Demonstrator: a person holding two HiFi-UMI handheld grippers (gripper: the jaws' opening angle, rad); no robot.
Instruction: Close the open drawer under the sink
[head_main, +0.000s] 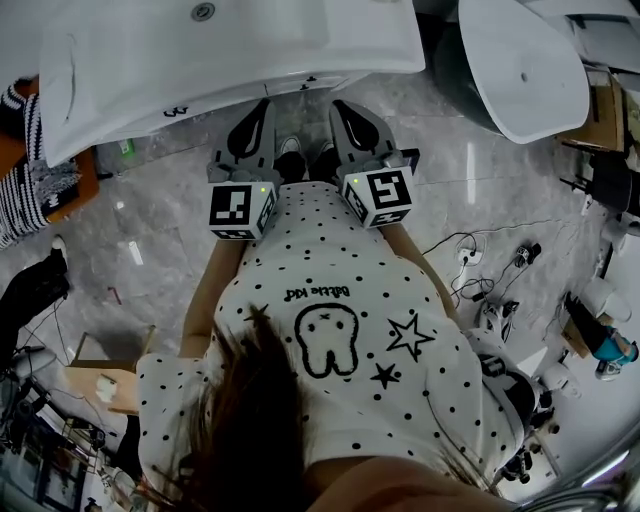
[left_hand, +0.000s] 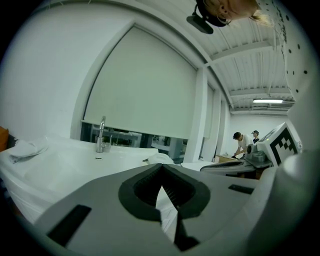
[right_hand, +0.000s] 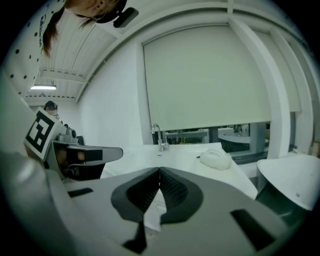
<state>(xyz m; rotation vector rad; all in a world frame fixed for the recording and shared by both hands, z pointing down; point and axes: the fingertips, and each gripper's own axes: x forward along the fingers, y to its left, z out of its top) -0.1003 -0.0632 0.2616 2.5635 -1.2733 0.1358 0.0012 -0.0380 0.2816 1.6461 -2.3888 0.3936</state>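
- With both pairs of fingers pressed together and holding nothing, the left gripper (left_hand: 161, 166) and right gripper (right_hand: 159, 170) point side by side at the drawer (head_main: 190, 110).
- The drawer's white front lies just under the sink (head_main: 250, 40) rim, close ahead of the fingertips; contact cannot be confirmed.
- Judged step: the push-in. The next move calls for an even, level push from both grippers.
- Surroundings: grey marble floor (head_main: 150, 200), loose cables (head_main: 465, 255), faucet (left_hand: 101, 135), drawn blind (left_hand: 145, 85).

Side by side: L gripper (head_main: 266, 108), R gripper (head_main: 342, 108); sink (head_main: 250, 45) just ahead; faucet (right_hand: 159, 136) at its far edge; cloth (right_hand: 216, 159) on it, fwd-right.
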